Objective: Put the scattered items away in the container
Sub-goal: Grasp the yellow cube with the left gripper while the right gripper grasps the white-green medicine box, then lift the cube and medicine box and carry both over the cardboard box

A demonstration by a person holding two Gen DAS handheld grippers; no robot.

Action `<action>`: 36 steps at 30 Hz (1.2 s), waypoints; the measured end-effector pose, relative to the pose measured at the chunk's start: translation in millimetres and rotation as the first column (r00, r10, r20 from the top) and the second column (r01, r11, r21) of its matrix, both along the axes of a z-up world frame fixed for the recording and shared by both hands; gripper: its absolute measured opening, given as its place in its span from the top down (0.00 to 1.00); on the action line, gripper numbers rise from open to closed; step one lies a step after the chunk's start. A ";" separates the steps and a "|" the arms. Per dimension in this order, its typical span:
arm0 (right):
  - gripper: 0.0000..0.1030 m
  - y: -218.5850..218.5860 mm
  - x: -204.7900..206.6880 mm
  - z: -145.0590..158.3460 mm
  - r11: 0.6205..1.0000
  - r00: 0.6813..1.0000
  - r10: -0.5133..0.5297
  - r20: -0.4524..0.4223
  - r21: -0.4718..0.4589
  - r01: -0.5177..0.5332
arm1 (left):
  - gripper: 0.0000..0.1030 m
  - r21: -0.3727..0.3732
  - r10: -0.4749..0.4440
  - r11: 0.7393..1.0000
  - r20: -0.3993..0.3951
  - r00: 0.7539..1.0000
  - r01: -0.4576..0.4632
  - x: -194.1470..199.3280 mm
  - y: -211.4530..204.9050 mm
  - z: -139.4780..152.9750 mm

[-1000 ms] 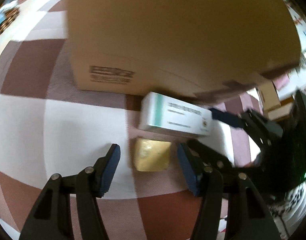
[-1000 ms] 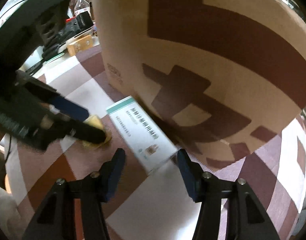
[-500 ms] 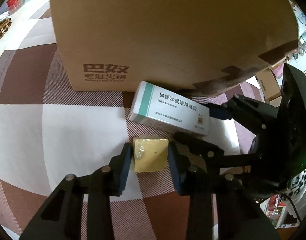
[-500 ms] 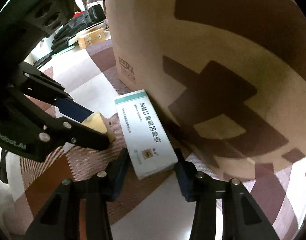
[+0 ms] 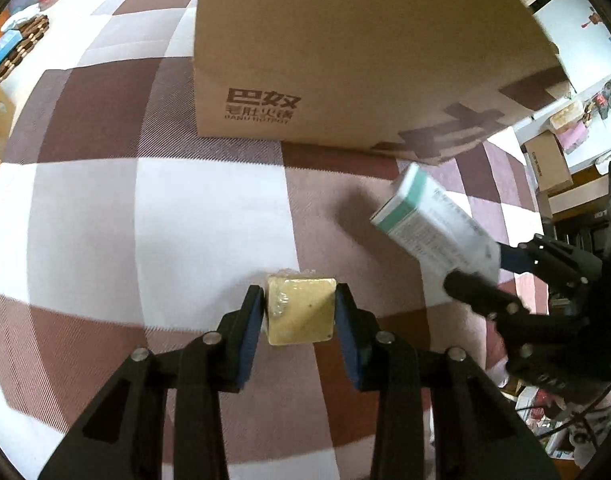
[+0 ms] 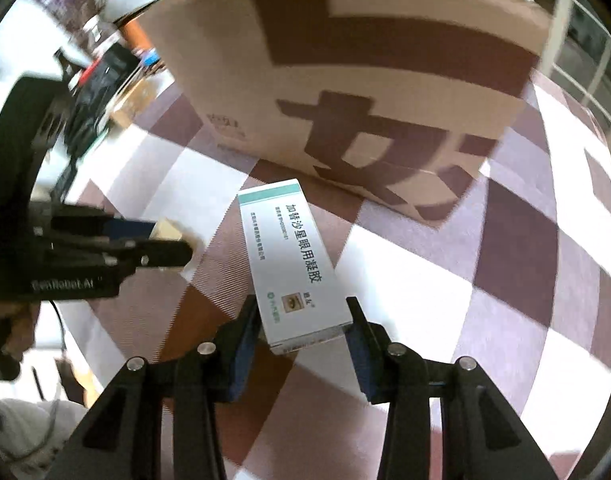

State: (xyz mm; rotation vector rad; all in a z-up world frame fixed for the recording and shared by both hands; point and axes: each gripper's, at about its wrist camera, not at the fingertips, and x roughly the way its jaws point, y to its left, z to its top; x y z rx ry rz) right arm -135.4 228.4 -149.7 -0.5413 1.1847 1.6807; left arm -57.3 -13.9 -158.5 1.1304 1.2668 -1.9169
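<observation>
My left gripper [image 5: 299,312] is shut on a small yellow wrapped block [image 5: 299,314] and holds it above the checked cloth. My right gripper [image 6: 303,324] is shut on the near end of a white and teal medicine box [image 6: 291,256], lifted and tilted. That box also shows in the left wrist view [image 5: 433,228], held by the right gripper [image 5: 485,268] at the right. The big brown cardboard box [image 5: 345,60] stands beyond both; it also fills the top of the right wrist view [image 6: 365,80]. The left gripper [image 6: 161,240] with the block shows at the left there.
A brown and white checked cloth [image 5: 105,220] covers the table. A woven mat [image 5: 17,48] and small items lie at the far left. Small cardboard boxes [image 5: 545,160] and clutter stand past the table's right edge.
Both grippers closed on their items and lifted them back from the cardboard box. The medicine box has left the cloth beside the carton and now hangs tilted in the right gripper.
</observation>
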 end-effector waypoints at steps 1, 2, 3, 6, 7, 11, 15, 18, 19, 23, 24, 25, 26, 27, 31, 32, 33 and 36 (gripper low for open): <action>0.59 -2.2 1.9 3.1 1.000 1.000 -0.015 -0.009 -0.014 0.015 | 0.65 0.005 0.000 1.000 0.006 1.000 0.000 1.9 2.0 4.8; 0.59 -4.0 3.3 5.9 0.999 0.999 -0.028 -0.017 -0.026 0.027 | 0.65 0.008 0.000 1.000 0.008 1.000 0.000 4.2 4.8 8.1; 0.59 -7.7 6.8 10.3 0.998 0.998 -0.052 -0.027 -0.045 0.051 | 0.65 0.012 -0.003 1.000 0.010 1.000 0.003 10.2 15.0 6.9; 0.59 -16.5 12.2 22.9 0.993 0.993 -0.098 -0.063 -0.077 0.093 | 0.65 0.023 -0.006 1.000 0.012 1.000 0.006 5.5 17.6 20.9; 0.59 -20.2 14.9 27.2 0.991 0.992 -0.108 -0.069 -0.081 0.103 | 0.65 0.024 -0.009 1.000 0.010 1.000 0.009 6.8 18.2 27.4; 0.59 -35.0 21.0 50.3 0.989 0.988 -0.137 -0.076 -0.071 0.132 | 0.65 -0.004 -0.013 1.000 -0.001 1.000 0.013 9.3 17.9 52.6; 0.59 -43.7 24.1 74.4 0.989 0.987 -0.149 -0.064 -0.035 0.147 | 0.65 -0.033 -0.027 0.999 -0.018 0.999 0.026 12.4 13.5 77.1; 0.59 -44.5 30.7 91.2 0.986 0.983 -0.169 -0.064 -0.014 0.169 | 0.65 -0.050 -0.038 0.998 -0.033 0.999 0.036 18.8 9.9 93.4; 0.59 -44.4 32.6 95.6 0.985 0.982 -0.174 -0.067 -0.008 0.174 | 0.65 -0.056 -0.041 0.998 -0.038 0.998 0.039 18.2 8.4 100.1; 0.59 -40.0 38.9 114.4 0.982 0.980 -0.187 -0.065 0.023 0.189 | 0.65 -0.073 -0.043 0.997 -0.061 0.997 0.038 22.0 2.2 121.0; 0.59 -38.6 40.2 119.2 0.981 0.980 -0.189 -0.062 0.031 0.191 | 0.65 -0.077 -0.045 0.996 -0.065 0.997 0.040 22.7 0.8 125.4; 0.59 -37.4 41.7 123.6 0.980 0.980 -0.191 -0.060 0.039 0.194 | 0.65 -0.085 -0.045 0.996 -0.070 0.996 0.039 22.8 -1.9 131.4; 0.59 -36.3 43.2 127.5 0.979 0.979 -0.194 -0.059 0.047 0.196 | 0.65 -0.090 -0.047 0.995 -0.071 0.996 0.040 21.8 -3.2 134.3; 0.59 -34.2 45.3 131.9 0.978 0.979 -0.197 -0.058 0.054 0.200 | 0.65 -0.097 -0.048 0.994 -0.073 0.996 0.040 21.0 -5.4 137.9; 0.59 -28.8 50.5 143.3 0.976 0.978 -0.202 -0.054 0.075 0.206 | 0.65 -0.114 -0.047 0.993 -0.084 0.995 0.037 21.6 -15.0 151.7; 0.59 -27.8 51.0 144.8 0.975 0.978 -0.202 -0.052 0.079 0.205 | 0.65 -0.115 -0.047 0.993 -0.085 0.995 0.037 21.0 -18.2 154.5; 0.59 -25.9 52.3 147.0 0.975 0.978 -0.204 -0.050 0.082 0.207 | 0.65 -0.115 -0.048 0.993 -0.086 0.995 0.038 21.2 -20.1 156.9; 0.59 -19.5 56.1 151.1 0.975 0.978 -0.204 -0.047 0.080 0.207 | 0.65 -0.121 -0.051 0.992 -0.087 0.995 0.040 18.5 -27.5 161.6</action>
